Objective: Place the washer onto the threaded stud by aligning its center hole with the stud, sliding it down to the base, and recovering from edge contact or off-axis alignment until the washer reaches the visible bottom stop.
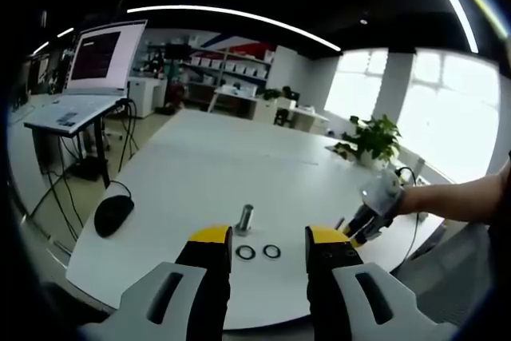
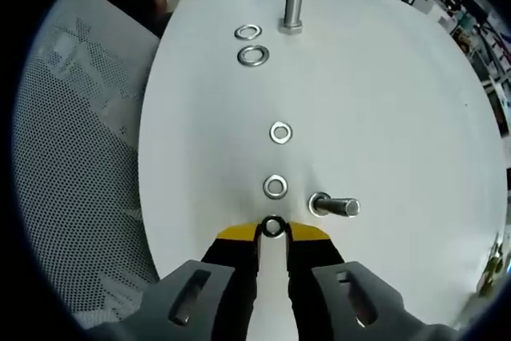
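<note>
Right gripper [image 2: 273, 229]: jaws clenched on a washer [image 2: 273, 227] at their yellow tips, low over the white table [image 2: 383, 101].
Near stud [image 2: 335, 207]: lying on its side just right of the held washer.
Loose washers: two ahead at [image 2: 275, 187] and [image 2: 280, 132].
Far stud [image 2: 292, 9]: upright, two washers beside it.
Left gripper [image 1: 269, 237]: jaws released, apart, holding nothing.

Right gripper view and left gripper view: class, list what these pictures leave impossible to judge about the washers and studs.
- Right gripper view: the right gripper jaws cover the edges of the washer, so the grip can't be confirmed.
- Right gripper view: the far stud is too small to show threads.
- Left gripper view: the two washers by the stud are too small to tell apart.
</note>
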A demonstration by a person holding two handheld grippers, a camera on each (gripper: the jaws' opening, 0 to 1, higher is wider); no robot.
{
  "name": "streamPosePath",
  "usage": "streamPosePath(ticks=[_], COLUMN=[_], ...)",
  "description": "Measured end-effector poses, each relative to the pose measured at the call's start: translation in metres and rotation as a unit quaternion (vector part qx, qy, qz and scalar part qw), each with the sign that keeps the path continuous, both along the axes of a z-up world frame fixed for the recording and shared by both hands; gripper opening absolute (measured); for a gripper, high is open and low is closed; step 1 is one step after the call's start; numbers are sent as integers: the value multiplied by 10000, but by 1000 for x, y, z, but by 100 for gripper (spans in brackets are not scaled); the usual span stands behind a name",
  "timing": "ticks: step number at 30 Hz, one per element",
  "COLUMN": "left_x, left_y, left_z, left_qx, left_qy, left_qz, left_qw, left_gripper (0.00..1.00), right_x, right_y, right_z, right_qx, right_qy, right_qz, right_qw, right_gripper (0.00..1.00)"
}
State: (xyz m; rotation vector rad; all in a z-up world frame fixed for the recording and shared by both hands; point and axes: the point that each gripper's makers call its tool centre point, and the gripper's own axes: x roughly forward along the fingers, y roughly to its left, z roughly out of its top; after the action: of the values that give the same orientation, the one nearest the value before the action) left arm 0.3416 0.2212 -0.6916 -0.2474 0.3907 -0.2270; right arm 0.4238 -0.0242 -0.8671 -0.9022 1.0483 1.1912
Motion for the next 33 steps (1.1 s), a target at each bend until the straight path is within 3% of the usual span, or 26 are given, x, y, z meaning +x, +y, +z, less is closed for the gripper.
streamPosePath(ticks=[9,33], left_x=[0,0], left_y=[0,0], left_z=[0,1], left_qx=[4,-17], left_qy=[2,-26], left_qz=[2,3], left_qw=[10000,10000], left_gripper=[34,35], right_x=[0,-8], right_y=[-1,-1], right_z=[0,24], right_qx=[42,236], right_qy=[-9,165], right_qz=[-31,-128], right_qw=[10000,9995], right_gripper=[13,13])
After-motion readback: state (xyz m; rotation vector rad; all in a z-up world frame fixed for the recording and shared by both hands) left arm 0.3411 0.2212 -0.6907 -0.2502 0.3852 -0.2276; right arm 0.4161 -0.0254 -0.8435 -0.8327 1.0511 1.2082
